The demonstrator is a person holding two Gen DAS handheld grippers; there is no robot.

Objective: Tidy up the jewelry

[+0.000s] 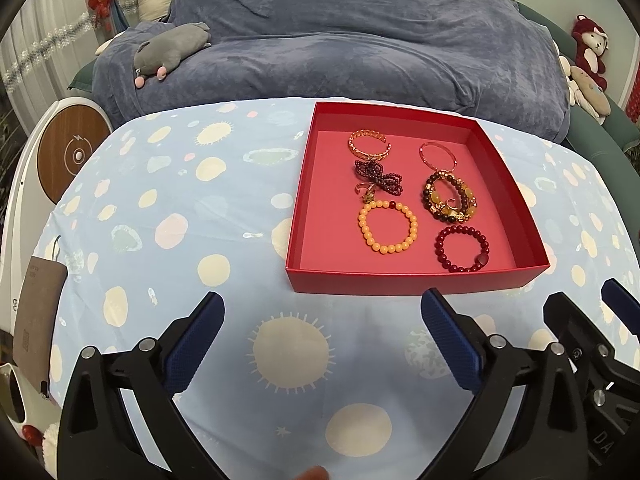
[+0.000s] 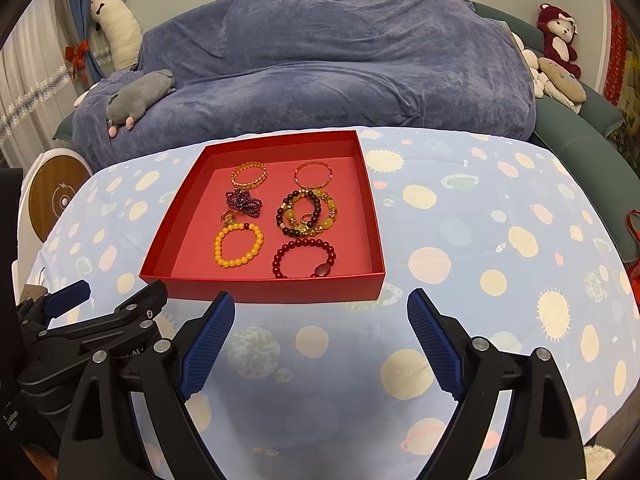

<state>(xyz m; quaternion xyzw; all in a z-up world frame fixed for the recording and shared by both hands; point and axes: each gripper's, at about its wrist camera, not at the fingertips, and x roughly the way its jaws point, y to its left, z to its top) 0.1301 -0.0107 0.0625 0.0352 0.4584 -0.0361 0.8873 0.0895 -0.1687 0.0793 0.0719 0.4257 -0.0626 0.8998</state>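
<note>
A red tray (image 1: 304, 216) (image 2: 168, 232) sits on the table with jewelry inside: an orange bead bracelet (image 1: 387, 227) (image 2: 239, 245), a dark red bead bracelet (image 1: 462, 249) (image 2: 304, 258), a brown and yellow bead bracelet (image 1: 449, 196) (image 2: 307, 215), a gold chain bangle (image 1: 368, 145) (image 2: 249, 175), a thin pink bangle (image 1: 437, 156) (image 2: 313, 175) and a purple bead bow (image 1: 378, 177) (image 2: 244, 203). My left gripper (image 1: 322, 312) is open and empty, just in front of the tray. My right gripper (image 2: 321, 308) is open and empty, in front of the tray's near wall.
The table wears a light blue cloth with sun and planet prints (image 1: 180, 208) (image 2: 480, 220). A sofa under a blue blanket (image 1: 340, 40) stands behind, with a grey plush (image 1: 168, 48). A round white and wood device (image 1: 68, 152) stands left. A brown tag (image 1: 38, 320) lies at the left edge.
</note>
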